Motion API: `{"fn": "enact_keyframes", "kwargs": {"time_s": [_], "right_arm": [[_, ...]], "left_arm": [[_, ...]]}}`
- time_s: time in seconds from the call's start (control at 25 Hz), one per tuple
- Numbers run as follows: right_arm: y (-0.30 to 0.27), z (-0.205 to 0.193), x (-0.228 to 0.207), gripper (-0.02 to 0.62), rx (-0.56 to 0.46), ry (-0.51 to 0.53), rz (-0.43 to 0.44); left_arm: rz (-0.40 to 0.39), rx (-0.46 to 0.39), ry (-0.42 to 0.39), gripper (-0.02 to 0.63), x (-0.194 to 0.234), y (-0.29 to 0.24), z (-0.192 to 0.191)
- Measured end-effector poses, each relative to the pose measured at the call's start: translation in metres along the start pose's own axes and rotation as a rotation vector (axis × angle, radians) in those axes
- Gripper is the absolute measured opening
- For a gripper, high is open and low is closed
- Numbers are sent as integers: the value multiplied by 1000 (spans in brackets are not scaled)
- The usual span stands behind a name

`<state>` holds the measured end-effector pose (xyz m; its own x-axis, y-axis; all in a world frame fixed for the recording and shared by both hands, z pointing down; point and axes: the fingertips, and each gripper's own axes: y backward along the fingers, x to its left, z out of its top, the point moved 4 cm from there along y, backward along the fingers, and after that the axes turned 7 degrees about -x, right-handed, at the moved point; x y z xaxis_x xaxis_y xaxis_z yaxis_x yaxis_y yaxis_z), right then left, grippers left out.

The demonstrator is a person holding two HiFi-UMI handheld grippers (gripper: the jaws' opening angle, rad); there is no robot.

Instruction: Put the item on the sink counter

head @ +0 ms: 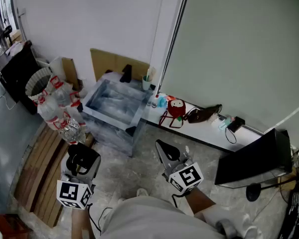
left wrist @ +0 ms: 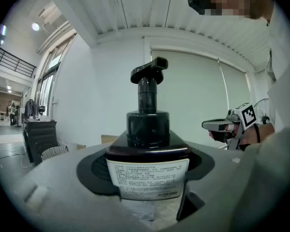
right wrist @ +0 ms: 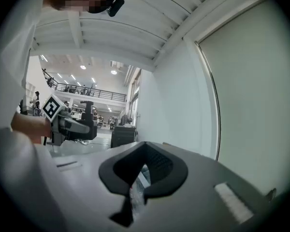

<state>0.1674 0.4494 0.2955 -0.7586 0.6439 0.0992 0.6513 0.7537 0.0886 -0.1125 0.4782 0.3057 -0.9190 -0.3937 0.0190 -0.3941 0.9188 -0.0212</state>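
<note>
While carrying a dark plastic pump bottle [left wrist: 148, 129] in clamped left fingers [left wrist: 89, 167], right fingers [right wrist: 117, 170] together and empty, reach the grey sink worktop [head: 142, 109] next.

— What is the bottle [left wrist: 147, 144] looking like?
— Dark, wearing a black pump on top and a white printed label. It is standing upright at the centre of the left gripper view, sitting clamped between the left gripper's [left wrist: 147, 197] jaws.
— And the sink counter [head: 105, 116]?
— It is lying left of centre in the head view, well apart from the bottle.
</note>
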Motion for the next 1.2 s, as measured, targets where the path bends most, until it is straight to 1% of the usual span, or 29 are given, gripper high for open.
{"fn": "enact_keyframes", "kwargs": {"time_s": [0.52,0.92,1.2], "right_arm": [[-3,-11,-17,5,-2,-21,18],[-19,-28,-57,5,14,-9,87],[-49,-44,-70,5,36,-25,111]], "left_arm": [[3,1,-4,357,-11,-22,-2],[31,0,-3,359,-24,-71,-2],[41,14,6,357,-8,-103,-10]]}}
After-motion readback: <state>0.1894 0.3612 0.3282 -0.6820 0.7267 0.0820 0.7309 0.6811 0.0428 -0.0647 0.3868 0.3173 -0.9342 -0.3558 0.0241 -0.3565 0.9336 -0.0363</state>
